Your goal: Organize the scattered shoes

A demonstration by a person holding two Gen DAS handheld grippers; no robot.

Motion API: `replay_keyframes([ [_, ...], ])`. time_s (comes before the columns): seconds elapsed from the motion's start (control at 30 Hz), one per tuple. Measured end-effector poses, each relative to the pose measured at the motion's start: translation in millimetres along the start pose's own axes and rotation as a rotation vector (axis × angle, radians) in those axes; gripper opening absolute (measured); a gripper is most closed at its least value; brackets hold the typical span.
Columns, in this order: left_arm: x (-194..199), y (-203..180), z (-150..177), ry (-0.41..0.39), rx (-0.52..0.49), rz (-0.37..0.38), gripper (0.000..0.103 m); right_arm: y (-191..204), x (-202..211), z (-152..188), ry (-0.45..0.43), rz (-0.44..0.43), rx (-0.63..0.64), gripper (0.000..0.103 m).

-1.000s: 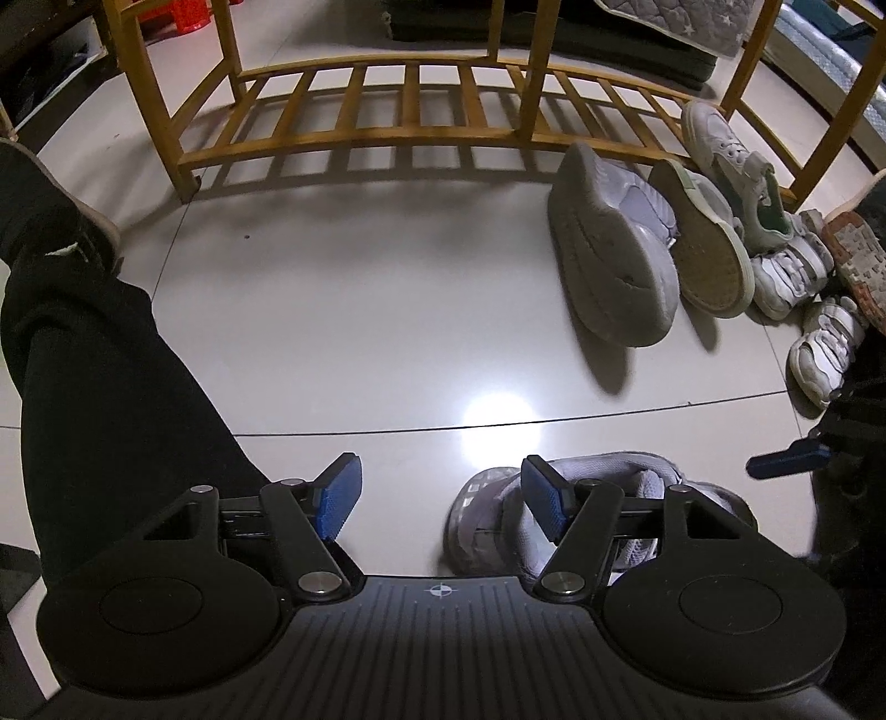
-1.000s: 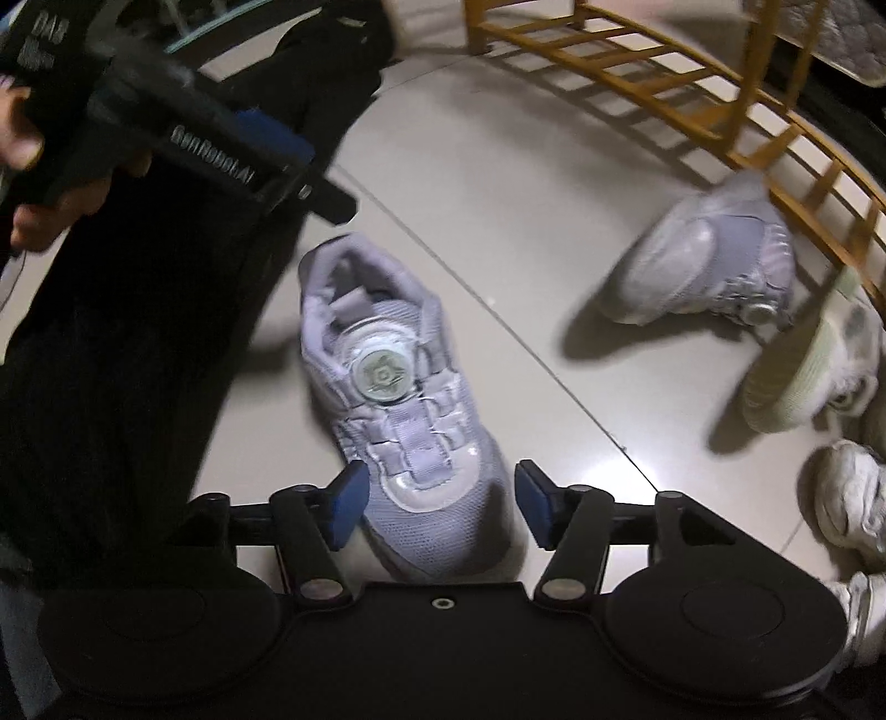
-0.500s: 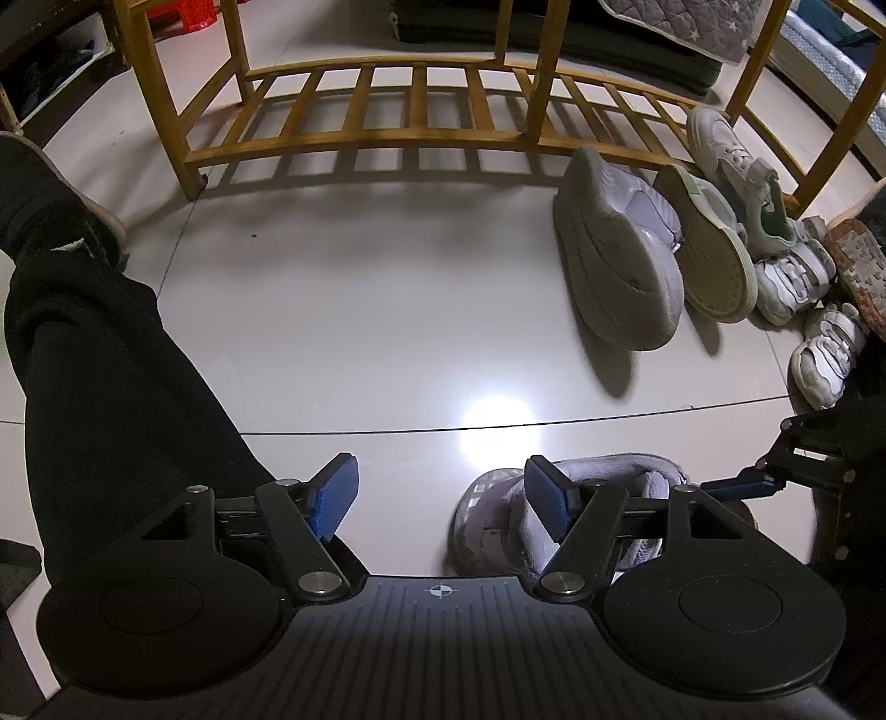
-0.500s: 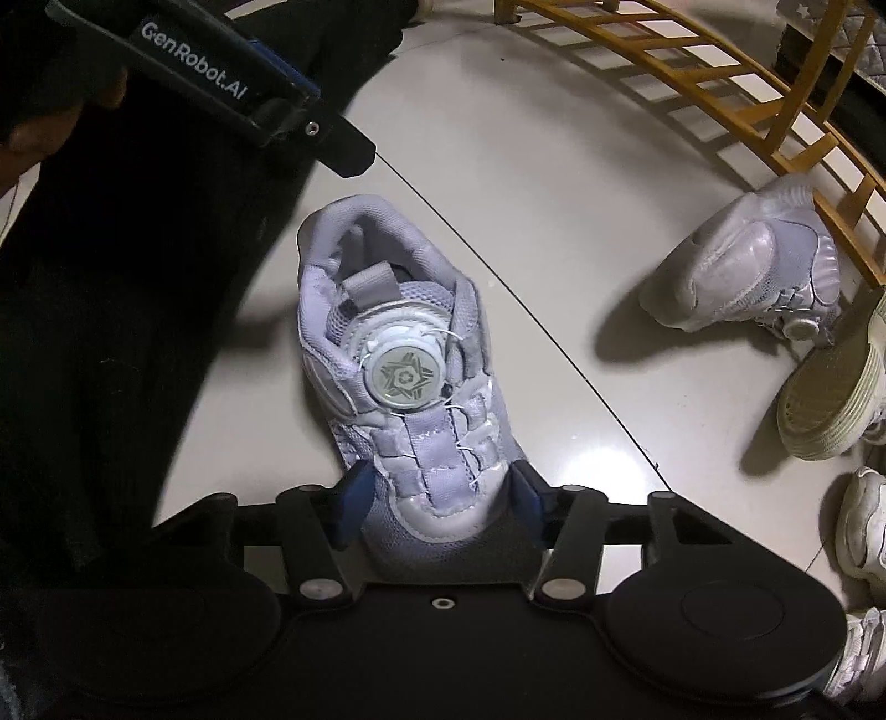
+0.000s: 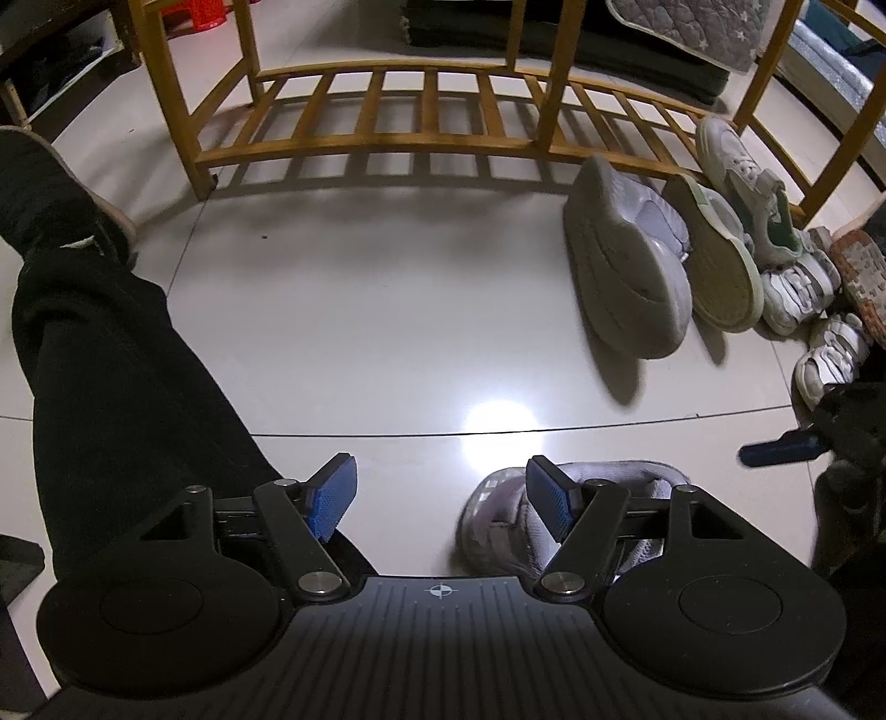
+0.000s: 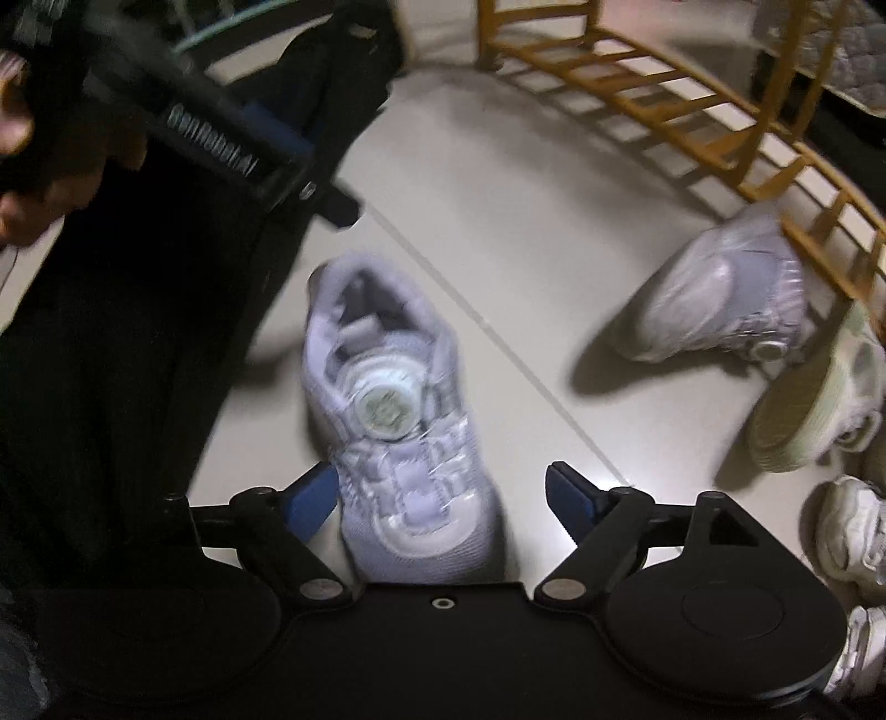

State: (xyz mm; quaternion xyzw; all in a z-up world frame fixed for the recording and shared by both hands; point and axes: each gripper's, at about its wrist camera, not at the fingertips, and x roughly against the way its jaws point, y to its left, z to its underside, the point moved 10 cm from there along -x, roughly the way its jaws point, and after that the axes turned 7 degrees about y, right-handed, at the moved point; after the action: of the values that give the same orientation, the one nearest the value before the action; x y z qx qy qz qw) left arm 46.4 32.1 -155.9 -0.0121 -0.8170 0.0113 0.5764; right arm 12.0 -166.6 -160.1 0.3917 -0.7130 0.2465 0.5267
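On floor tile before wooden rack (image 5: 421, 111), lilac shoe (image 6: 398, 432) upright, toe between right tongs (image 6: 440, 498) — just released, pads clear. Left tongs (image 5: 440, 498) apart, empty. Next: regrasp, carry to rack.

A room in a home, by the shoe rack.
A low wooden slatted shoe rack (image 5: 421, 119) stands on a glossy pale tiled floor (image 5: 387, 310), worn sneakers (image 5: 720, 249) are heaped beside it, and a quilted, star-patterned blanket (image 5: 692, 27) hangs behind, with a red plastic stool (image 5: 196, 11) farther back.
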Motion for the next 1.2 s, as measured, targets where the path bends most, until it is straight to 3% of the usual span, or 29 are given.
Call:
replay_keyframes([
  [0.03, -0.2, -0.4, 0.1, 0.000, 0.000, 0.001, 0.069, -4.4, 2.5, 0.5, -0.005, 0.002, -0.014, 0.084],
  [0.07, -0.3, -0.7, 0.3, 0.001, -0.001, 0.002, 0.069, -7.6, 3.4, 0.5, -0.004, 0.002, -0.024, 0.077],
  [0.1, -0.5, -1.1, 0.4, 0.001, -0.001, 0.002, 0.069, -9.4, 3.0, -0.9, 0.001, 0.000, -0.033, 0.069],
  [0.13, -0.6, -1.5, 0.3, 0.002, -0.003, 0.002, 0.069, -10.7, 1.7, -2.4, 0.009, -0.010, -0.046, 0.049],
  [0.23, -0.7, -2.5, 0.1, 0.001, -0.007, 0.002, 0.069, -10.1, -3.2, -3.4, 0.038, -0.055, -0.059, 0.030],
  [0.3, -0.4, -2.0, 0.3, 0.002, -0.005, 0.004, 0.069, -5.5, -4.0, -0.8, 0.036, -0.052, -0.035, 0.031],
  [0.33, -0.2, -1.6, 0.4, 0.001, -0.005, 0.003, 0.069, -3.1, -4.4, 0.6, 0.035, -0.051, -0.023, 0.044],
  [0.37, -0.1, -0.7, 0.4, 0.001, -0.004, 0.000, 0.069, -0.8, -4.8, 1.9, 0.034, -0.050, -0.012, 0.063],
  [0.43, 0.0, 0.4, 0.5, 0.000, 0.001, -0.002, 0.069, 3.8, -4.9, 1.8, 0.027, -0.049, 0.017, 0.073],
  [0.83, 2.0, 2.3, 0.3, -0.004, -0.001, -0.001, 0.069, 23.1, -28.4, -10.0, 0.061, -0.072, 0.082, 0.076],
  [0.93, 3.0, 5.5, -0.4, -0.008, 0.004, -0.003, 0.069, 25.7, -34.9, -13.3, 0.071, -0.055, 0.092, 0.069],
  [1.2, 2.1, 12.1, -1.3, -0.007, 0.022, -0.004, 0.069, 24.3, -34.5, -15.5, 0.077, -0.062, 0.057, 0.063],
])
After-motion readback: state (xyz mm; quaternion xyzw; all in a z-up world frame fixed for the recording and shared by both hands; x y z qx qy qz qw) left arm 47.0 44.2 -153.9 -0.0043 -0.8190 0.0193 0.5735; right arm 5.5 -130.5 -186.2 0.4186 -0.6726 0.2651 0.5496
